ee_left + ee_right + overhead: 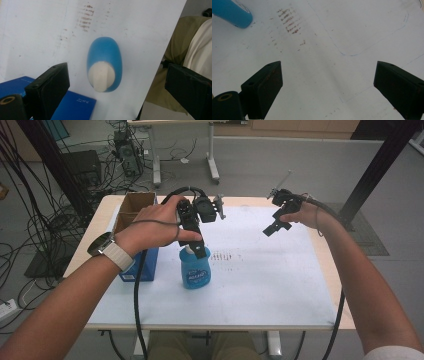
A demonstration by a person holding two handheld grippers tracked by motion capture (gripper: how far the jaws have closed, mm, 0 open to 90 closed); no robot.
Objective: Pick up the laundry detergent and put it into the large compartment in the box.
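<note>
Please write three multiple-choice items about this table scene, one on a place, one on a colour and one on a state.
1. Where is the left gripper?
A. Directly above the bottle
B. Inside the cardboard box
C. At the table's far right edge

2. What colour is the body of the bottle?
A. Red
B. Blue
C. Green

3. How do the right gripper jaws stand?
A. Shut on the bottle
B. Shut on nothing
C. Wide open over the white table cover

Answers:
1 A, its own view looks straight down on the white cap between its jaws.
2 B, high view shows a blue body.
3 C, its view shows the jaws far apart with bare cover between.
</note>
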